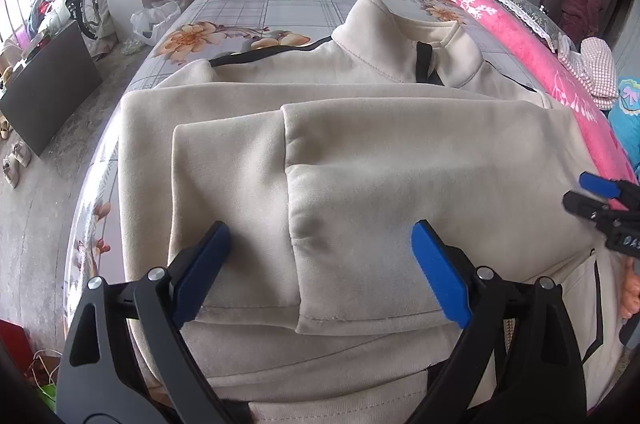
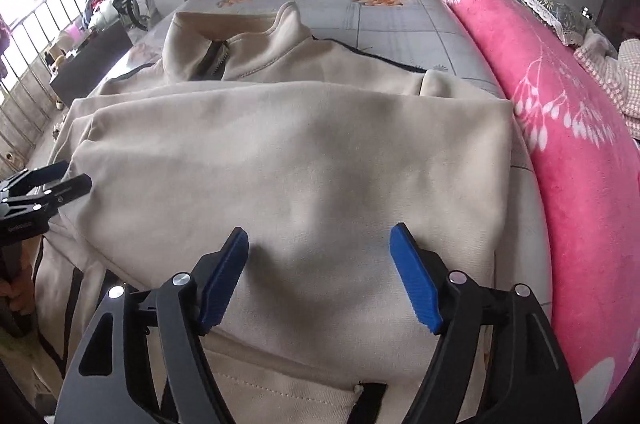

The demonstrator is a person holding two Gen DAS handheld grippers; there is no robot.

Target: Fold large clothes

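Looking down along your left gripper (image 1: 320, 244), you have its blue pads (image 1: 438, 272) spread wide, with nothing pinched between them; the cream jacket (image 1: 360, 164) lies flat on the bed (image 1: 248, 4) just beyond and beneath the fingertips. Both sleeves are folded across the chest, and the cuff (image 1: 360, 320) of the upper sleeve sits right between the two pads, below them, not gripped. Your right gripper (image 2: 320, 248) is likewise parted, its pads (image 2: 414, 284) standing over the smooth folded sleeve on the jacket's right side, clear of the cloth as far as you can see. From the right wrist view, your left gripper (image 2: 60, 180) shows at the far left edge, over the jacket's left border; from the left wrist view, the right gripper (image 1: 592, 192) shows at the far right edge, near the pink blanket (image 1: 540, 64). The collar (image 1: 400, 40) stands at the far end of the jacket, away from both grippers, with its dark zipper (image 1: 424, 60) partly open. The hem lies nearest you, under the gripper bodies. The pink blanket runs along the bed's right side, just beside the jacket's right edge.
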